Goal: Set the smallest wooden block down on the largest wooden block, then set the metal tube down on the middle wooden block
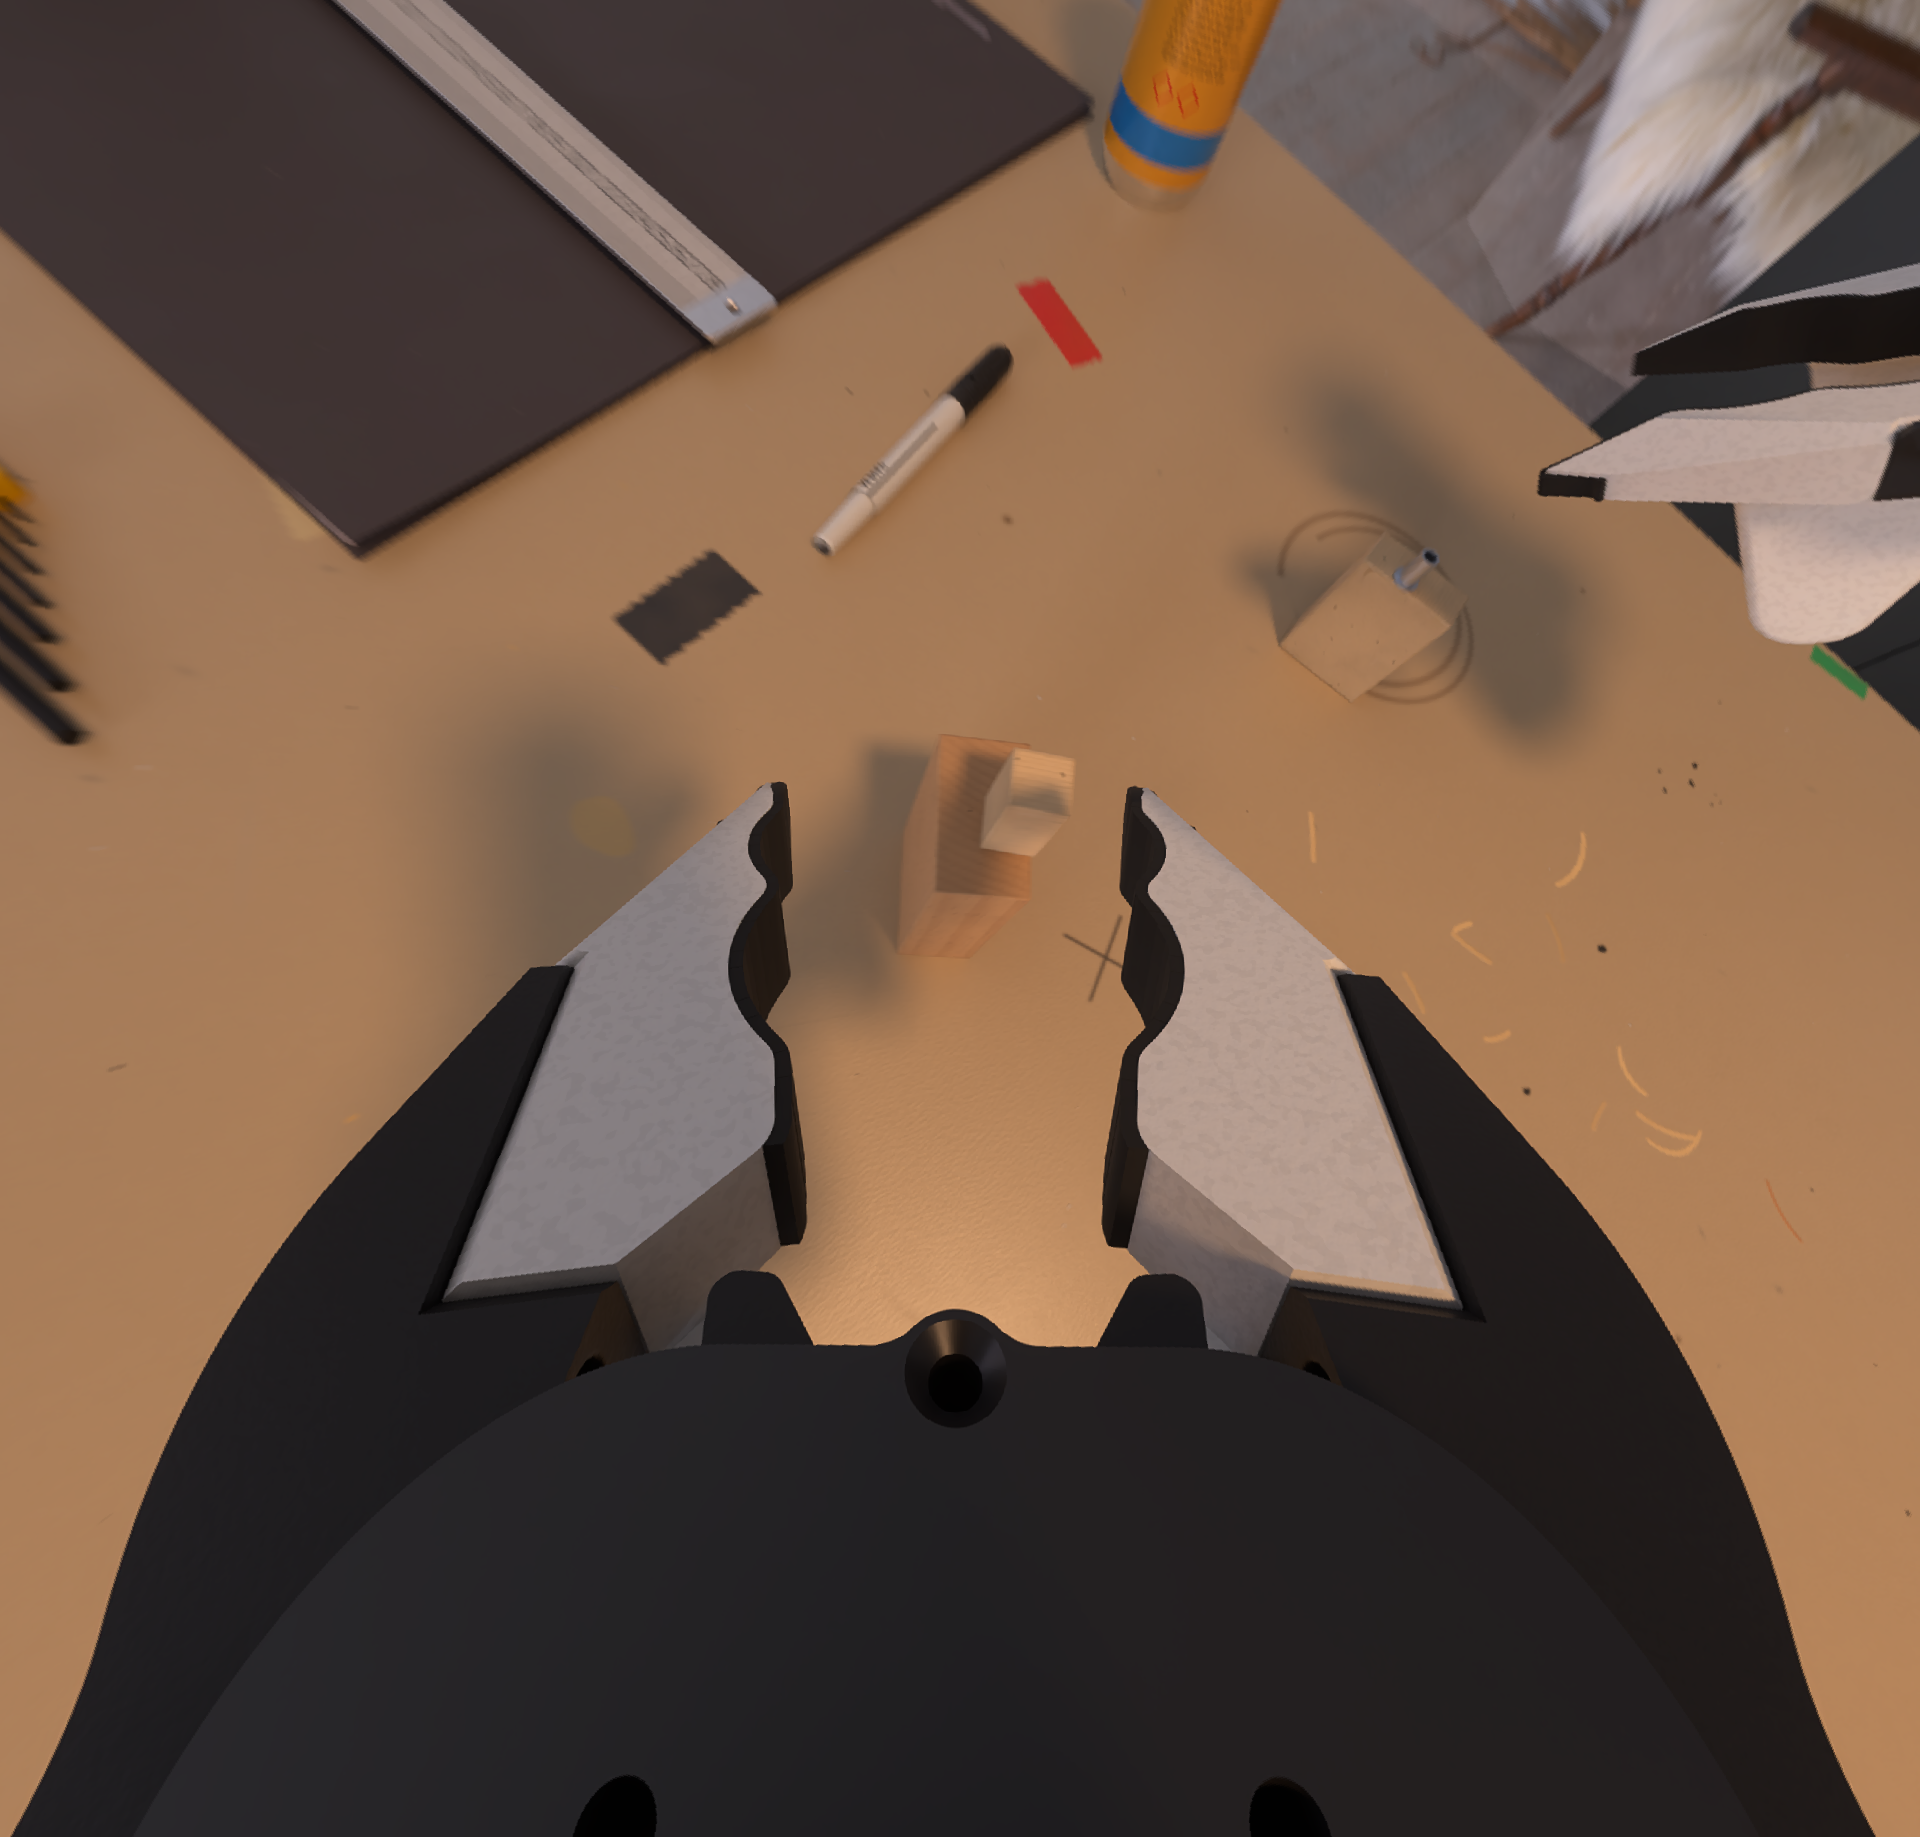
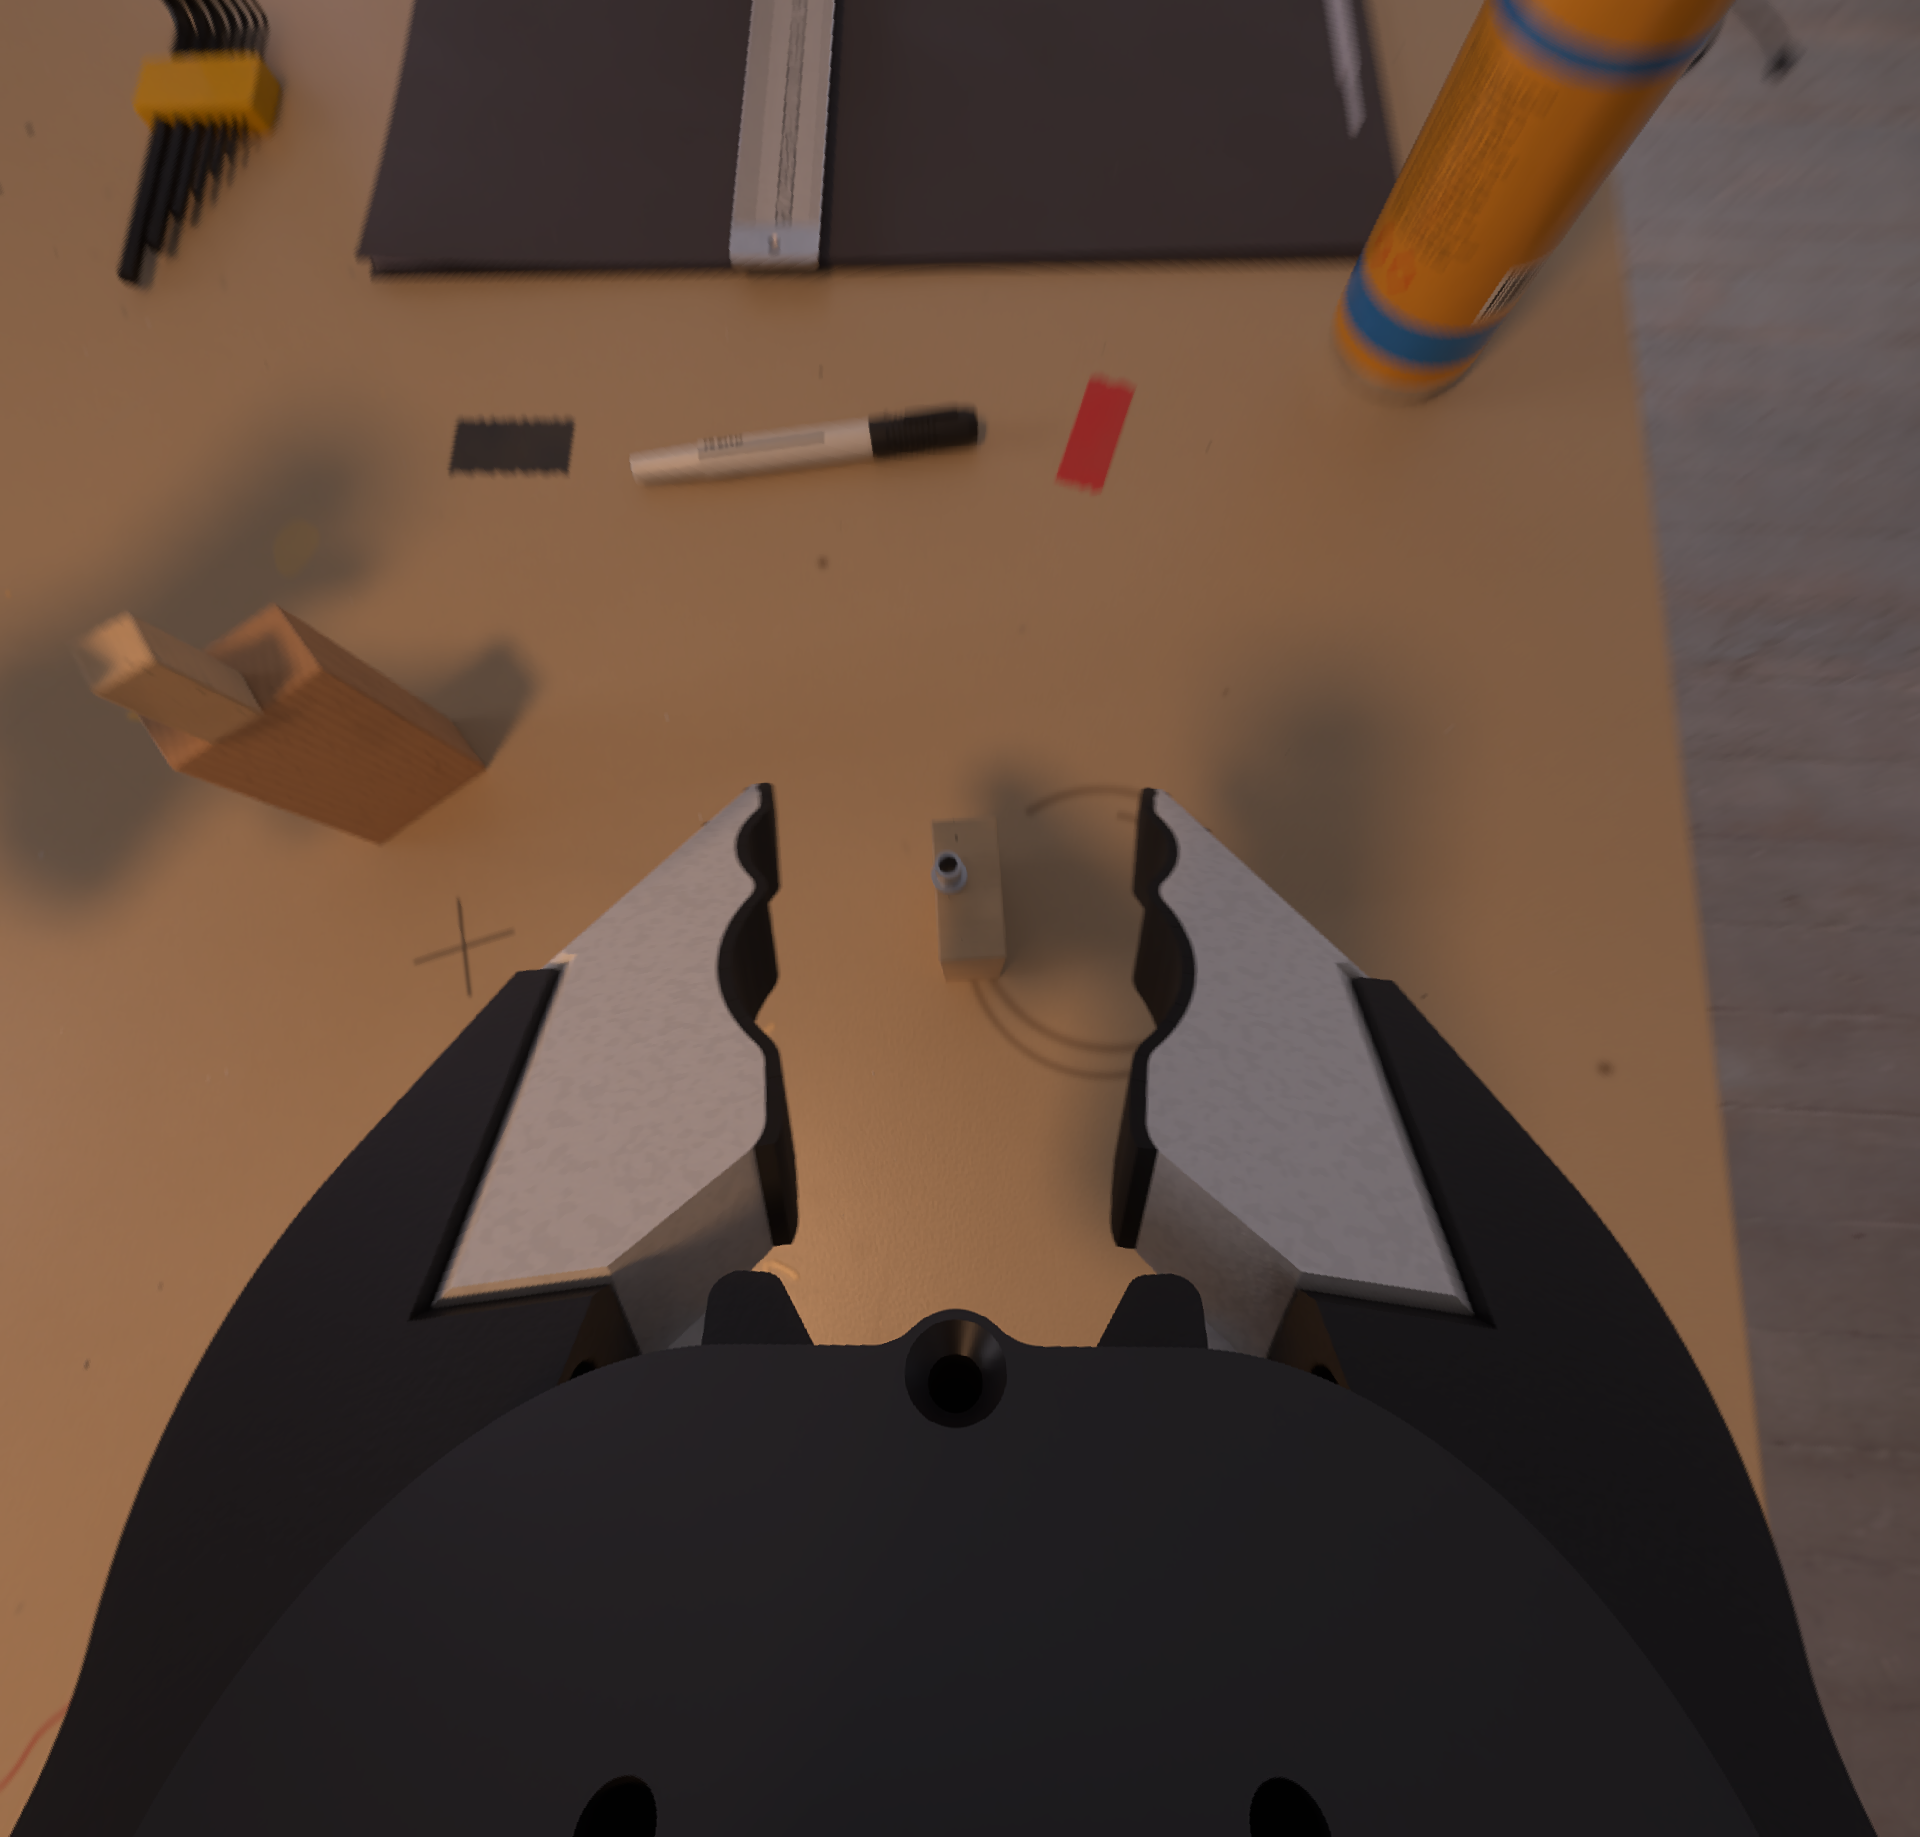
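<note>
The smallest wooden block (image 1: pixel 1029 803) lies on top of the largest wooden block (image 1: pixel 956 878), which stands on the tan table between and beyond my left gripper's fingertips; both also show at the left of the right wrist view, small block (image 2: pixel 166 686) on large block (image 2: pixel 332 748). The short metal tube (image 1: pixel 1415 572) stands on the pale middle wooden block (image 1: pixel 1361 629); in the right wrist view the tube (image 2: pixel 949 870) and that block (image 2: pixel 971 904) lie below my fingertips. My left gripper (image 1: pixel 956 800) is open and empty. My right gripper (image 2: pixel 956 800) is open and empty above the tube; it also shows at the right edge (image 1: pixel 1704 416).
A dark cutting mat (image 2: pixel 582 94) with a metal ruler (image 2: pixel 784 94) lies at the back. A marker (image 2: pixel 800 447), black tape (image 2: pixel 511 445), red tape (image 2: pixel 1094 433), an orange bottle (image 2: pixel 1507 166) and hex keys (image 2: pixel 192 114) are around. The table's right edge (image 2: pixel 1662 644) is near.
</note>
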Robot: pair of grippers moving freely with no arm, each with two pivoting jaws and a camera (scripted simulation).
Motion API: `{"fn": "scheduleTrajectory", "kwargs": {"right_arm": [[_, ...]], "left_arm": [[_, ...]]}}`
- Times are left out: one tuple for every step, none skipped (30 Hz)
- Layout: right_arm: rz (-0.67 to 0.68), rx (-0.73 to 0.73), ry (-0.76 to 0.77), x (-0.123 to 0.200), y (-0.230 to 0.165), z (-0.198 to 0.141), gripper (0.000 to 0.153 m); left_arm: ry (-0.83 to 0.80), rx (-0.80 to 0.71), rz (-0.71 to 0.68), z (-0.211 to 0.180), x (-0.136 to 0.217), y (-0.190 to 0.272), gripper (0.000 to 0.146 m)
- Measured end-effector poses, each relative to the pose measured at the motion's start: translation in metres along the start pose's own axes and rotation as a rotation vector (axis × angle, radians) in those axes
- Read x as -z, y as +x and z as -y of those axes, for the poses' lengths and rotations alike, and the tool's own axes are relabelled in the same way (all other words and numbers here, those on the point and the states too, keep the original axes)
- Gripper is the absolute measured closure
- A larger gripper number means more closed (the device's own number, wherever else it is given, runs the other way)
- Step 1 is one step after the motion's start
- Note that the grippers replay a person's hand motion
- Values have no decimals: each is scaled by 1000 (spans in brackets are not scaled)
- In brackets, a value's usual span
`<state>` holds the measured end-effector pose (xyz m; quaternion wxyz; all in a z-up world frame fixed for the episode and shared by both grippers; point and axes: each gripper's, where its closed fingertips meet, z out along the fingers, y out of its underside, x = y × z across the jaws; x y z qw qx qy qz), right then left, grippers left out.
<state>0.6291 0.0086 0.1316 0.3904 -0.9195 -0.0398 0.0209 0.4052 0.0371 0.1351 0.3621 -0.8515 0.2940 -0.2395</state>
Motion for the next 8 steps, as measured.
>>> {"fn": "scheduleTrajectory", "kwargs": {"right_arm": [[-24,11,33,7,-4,9,76],[-25,13,69,14,-11,17,70],[-12,10,103,20,-21,26,65],[11,11,131,25,-35,34,61],[39,20,151,29,-50,41,59],[69,29,170,32,-66,48,59],[100,34,194,35,-83,55,59],[133,33,219,37,-97,61,60]], "left_arm": [[22,-1,10,4,11,-4,82],[38,-5,23,7,22,-10,82],[50,-12,44,10,35,-18,81],[62,-21,73,12,49,-28,81],[73,-30,104,14,64,-38,81],[83,-36,137,15,79,-49,82],[89,-38,167,15,95,-61,82],[94,-36,191,15,108,-71,82]]}}
